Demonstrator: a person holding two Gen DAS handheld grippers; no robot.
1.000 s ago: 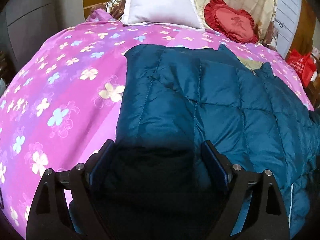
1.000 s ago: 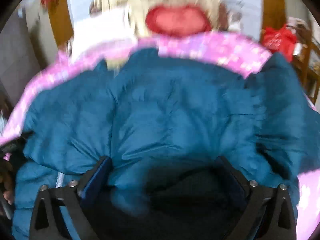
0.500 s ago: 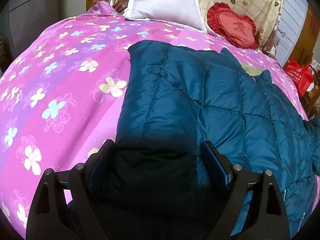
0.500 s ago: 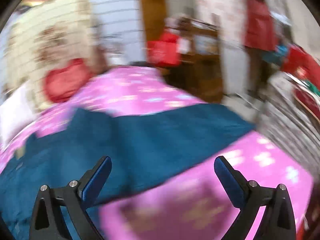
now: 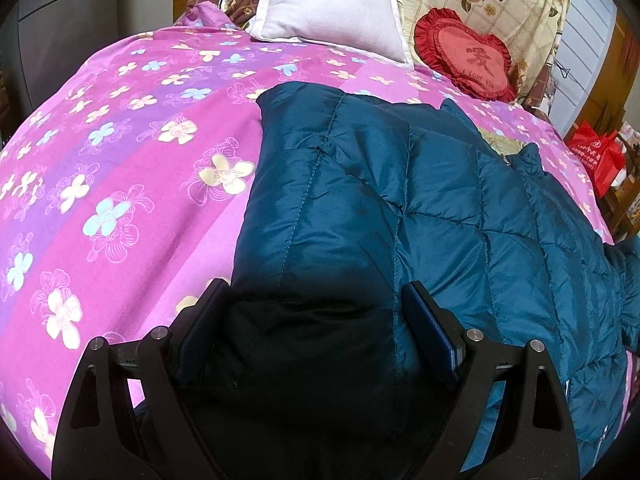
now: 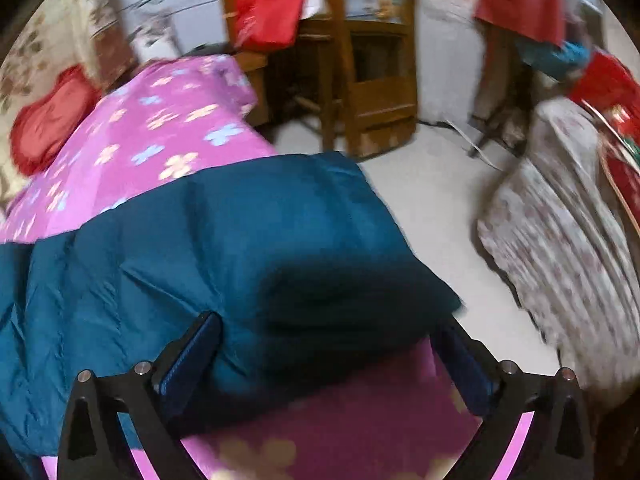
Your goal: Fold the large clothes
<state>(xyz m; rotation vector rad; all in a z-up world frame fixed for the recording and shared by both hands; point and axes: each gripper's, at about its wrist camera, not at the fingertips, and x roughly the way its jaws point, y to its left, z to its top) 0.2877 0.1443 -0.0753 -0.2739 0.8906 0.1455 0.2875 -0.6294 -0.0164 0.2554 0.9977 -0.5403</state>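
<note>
A large teal quilted down jacket (image 5: 420, 208) lies spread on a bed with a pink flowered cover (image 5: 120, 168). My left gripper (image 5: 316, 332) is open, its jaws wide apart on either side of the jacket's near left end, which lies between them. In the right wrist view the jacket's other end (image 6: 224, 248) reaches the bed's right edge. My right gripper (image 6: 328, 360) is open, its fingers on either side of that end's near corner, above the pink cover (image 6: 328, 412).
A white pillow (image 5: 332, 8) and a red heart cushion (image 5: 468, 56) lie at the head of the bed. Right of the bed are the floor (image 6: 440, 208), a wooden chair (image 6: 360, 60), a red bag (image 6: 268, 16) and a patterned cloth (image 6: 568, 240).
My right gripper has swung right from over the jacket's middle to its end at the bed's right edge. My left gripper has stayed open at the jacket's left end, shifting slightly.
</note>
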